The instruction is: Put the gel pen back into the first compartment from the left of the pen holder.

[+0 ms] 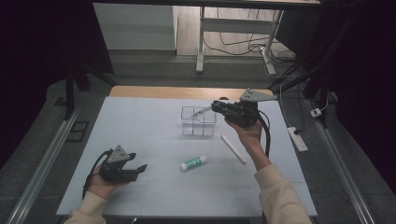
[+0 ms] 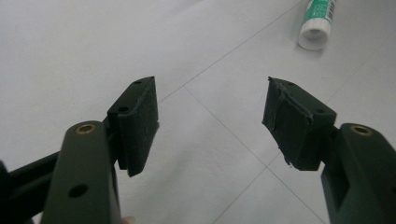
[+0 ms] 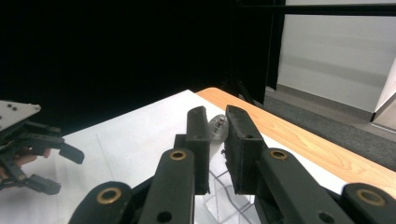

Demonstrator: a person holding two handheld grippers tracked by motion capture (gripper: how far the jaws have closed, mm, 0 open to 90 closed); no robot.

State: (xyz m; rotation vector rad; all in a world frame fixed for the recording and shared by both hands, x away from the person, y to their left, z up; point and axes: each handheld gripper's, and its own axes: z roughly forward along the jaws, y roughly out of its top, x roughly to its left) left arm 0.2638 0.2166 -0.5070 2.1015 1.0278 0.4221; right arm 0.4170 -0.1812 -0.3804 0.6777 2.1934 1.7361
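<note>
My right gripper [image 1: 215,108] is held up over a clear plastic box [image 1: 198,122] near the table's far side, shut on a thin silvery pen-like thing [image 1: 201,112] that slants down toward the box. In the right gripper view the jaws [image 3: 215,122] are close together, the thing's rounded end [image 3: 218,128] shows between them, and the box [image 3: 229,201] lies below. My left gripper [image 1: 139,171] rests low at the table's near left, open with nothing between its fingers [image 2: 210,122]. A green and white glue stick [image 1: 194,163] lies between the hands.
A white stick [image 1: 233,149] lies on the white table [image 1: 140,121] right of the glue stick [image 2: 318,21]. A wooden strip [image 1: 154,92] runs along the far edge. My left gripper [image 3: 60,168] shows far off in the right gripper view. Dark curtains flank the table.
</note>
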